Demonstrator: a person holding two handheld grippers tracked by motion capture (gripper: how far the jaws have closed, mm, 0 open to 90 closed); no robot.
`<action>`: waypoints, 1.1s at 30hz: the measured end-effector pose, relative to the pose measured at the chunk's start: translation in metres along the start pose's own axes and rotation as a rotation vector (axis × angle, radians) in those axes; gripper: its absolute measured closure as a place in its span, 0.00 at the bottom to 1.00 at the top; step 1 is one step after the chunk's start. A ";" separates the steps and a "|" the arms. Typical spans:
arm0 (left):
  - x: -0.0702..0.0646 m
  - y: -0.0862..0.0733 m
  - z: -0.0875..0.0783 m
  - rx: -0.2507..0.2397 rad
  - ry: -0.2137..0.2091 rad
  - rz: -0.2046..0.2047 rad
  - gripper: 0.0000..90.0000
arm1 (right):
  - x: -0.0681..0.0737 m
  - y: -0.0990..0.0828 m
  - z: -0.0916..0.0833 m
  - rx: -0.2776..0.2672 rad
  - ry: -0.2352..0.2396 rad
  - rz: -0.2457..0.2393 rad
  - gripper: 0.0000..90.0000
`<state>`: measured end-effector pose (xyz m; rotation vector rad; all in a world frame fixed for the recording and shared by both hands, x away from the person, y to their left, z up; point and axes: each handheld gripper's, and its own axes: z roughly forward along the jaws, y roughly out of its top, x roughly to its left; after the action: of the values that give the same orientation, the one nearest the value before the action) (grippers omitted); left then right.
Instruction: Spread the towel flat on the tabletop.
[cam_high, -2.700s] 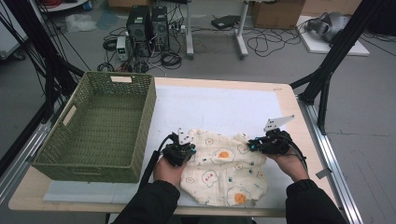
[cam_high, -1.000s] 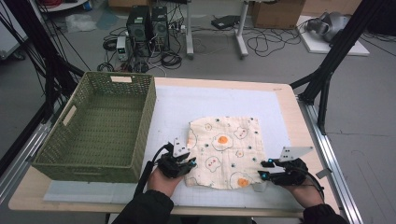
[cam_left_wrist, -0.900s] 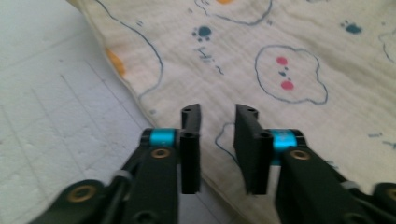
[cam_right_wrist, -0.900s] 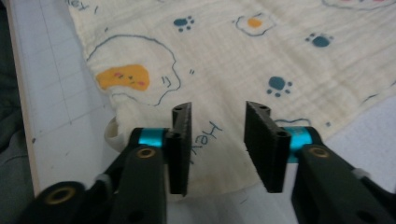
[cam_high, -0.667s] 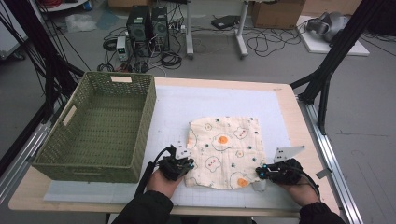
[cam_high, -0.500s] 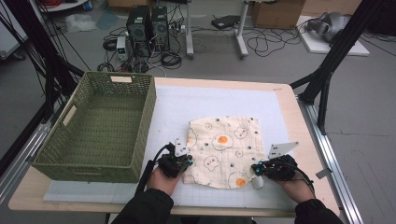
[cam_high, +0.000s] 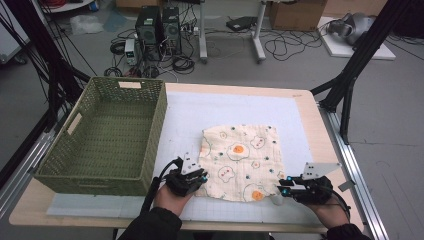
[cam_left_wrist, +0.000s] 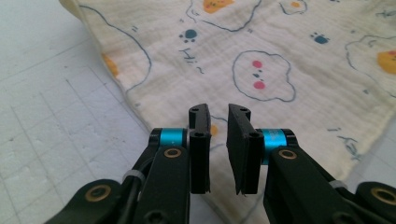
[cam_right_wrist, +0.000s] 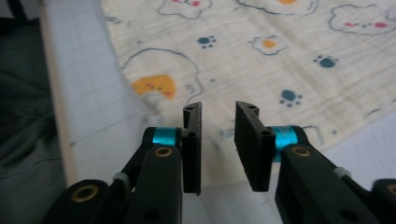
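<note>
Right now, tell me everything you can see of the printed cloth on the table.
The cloth is a roughly square, cream piece of crinkled, gauze-like fabric printed with fried eggs, blue-outlined clouds and small paw prints. It lies spread nearly flat on the white gridded mat, right of the green woven basket, with a little slack along its left edge. The left gripper sits at its near left corner and the right gripper at its near right corner, fingers slightly parted, pinching no fabric.
</note>
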<state>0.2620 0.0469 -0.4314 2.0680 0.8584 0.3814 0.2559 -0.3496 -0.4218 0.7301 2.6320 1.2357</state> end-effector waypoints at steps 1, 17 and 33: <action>-0.002 0.000 -0.001 0.002 -0.007 0.007 0.85 | 0.003 -0.002 -0.001 0.004 0.022 0.010 0.74; -0.015 -0.014 -0.001 0.082 -0.086 0.049 0.99 | 0.003 -0.006 0.018 0.105 0.075 -0.033 0.99; -0.018 -0.022 -0.012 0.073 -0.103 0.062 0.80 | 0.011 -0.007 0.009 0.072 0.093 -0.034 0.71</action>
<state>0.2329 0.0501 -0.4413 2.1660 0.7585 0.2782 0.2471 -0.3421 -0.4315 0.6512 2.7647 1.2002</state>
